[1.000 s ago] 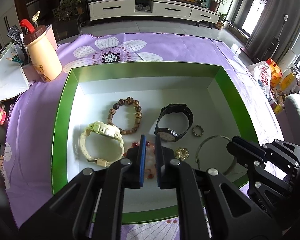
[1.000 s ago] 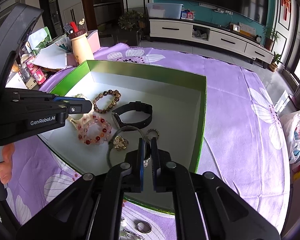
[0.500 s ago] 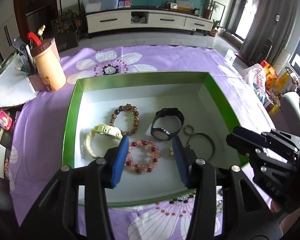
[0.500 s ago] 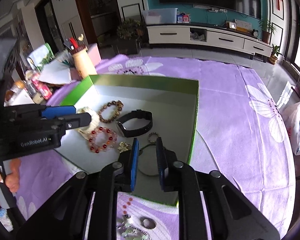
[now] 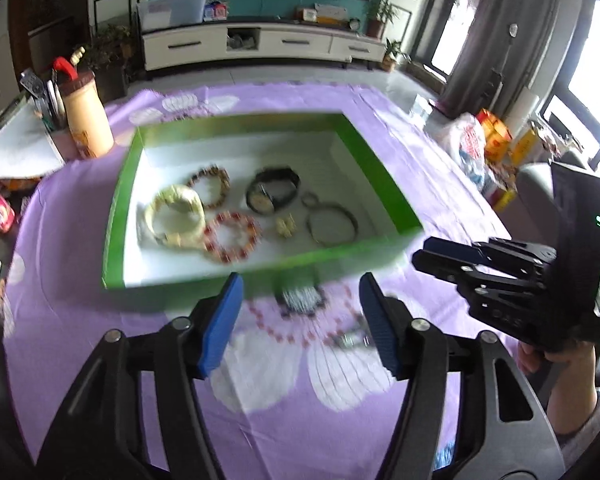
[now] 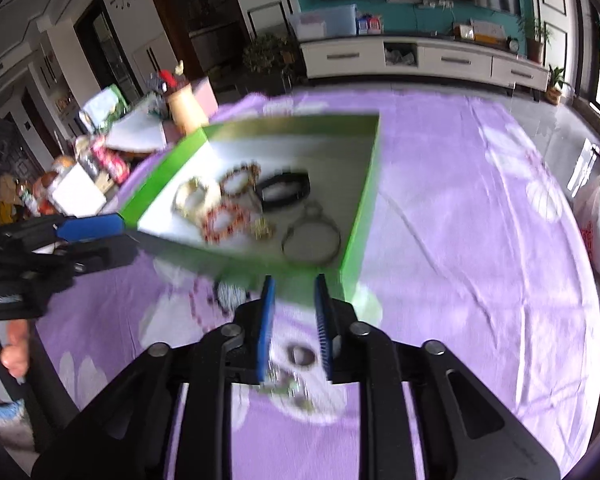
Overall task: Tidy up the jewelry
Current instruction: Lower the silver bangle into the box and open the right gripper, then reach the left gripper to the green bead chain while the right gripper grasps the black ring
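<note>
The left gripper has its blue pads wide apart, and the jaws are opening more. Nothing is between them. 1 second ago those pads were nearly shut, down inside the green box right by the red bead bracelet. Now the gripper has pulled back out and hangs over the purple cloth, on the near side of the box.

The right gripper has only a small gap between its pads, and its jaws are opening too. It holds nothing. It was inside the box by the thin metal bangle a moment ago. Now it is also back over the cloth near the box's front wall.

Both pieces were let go, so they stay in the box. Inside it lie 7 things: the red bead bracelet, the bangle, a cream watch, a brown bead bracelet, a black watch, a small gold piece and a little ring.

Outside the box, on the cloth just in front of it, more jewelry waits. A silver ring shows right between the right gripper's pads, with a blurry shiny bundle beside it. I think these are next to go in, since both grippers are free and opening above them.
</note>
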